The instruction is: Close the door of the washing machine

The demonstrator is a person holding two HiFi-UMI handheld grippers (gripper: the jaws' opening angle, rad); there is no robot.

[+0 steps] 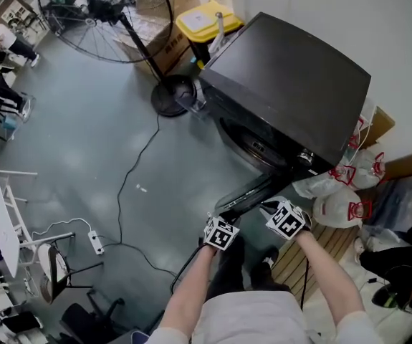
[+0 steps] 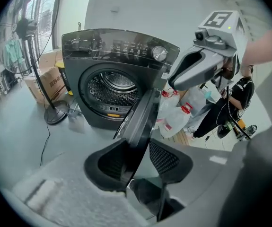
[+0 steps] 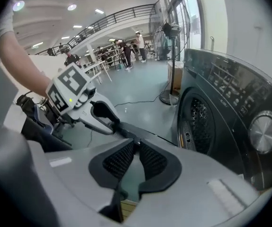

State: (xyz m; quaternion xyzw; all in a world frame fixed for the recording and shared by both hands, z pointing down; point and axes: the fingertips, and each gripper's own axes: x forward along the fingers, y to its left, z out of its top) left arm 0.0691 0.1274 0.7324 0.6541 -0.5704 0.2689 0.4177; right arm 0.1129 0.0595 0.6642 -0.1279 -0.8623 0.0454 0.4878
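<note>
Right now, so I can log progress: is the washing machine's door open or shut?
Open. The door stands swung out from the washing machine, and the drum opening behind it is exposed.

Fan (image 1: 104, 9) left of washing machine (image 1: 291, 77), bags (image 1: 345, 206) at right

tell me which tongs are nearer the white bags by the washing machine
Right. The right tongs sit beside the white bags; the left tongs are farther away, straddling the door edge.
</note>
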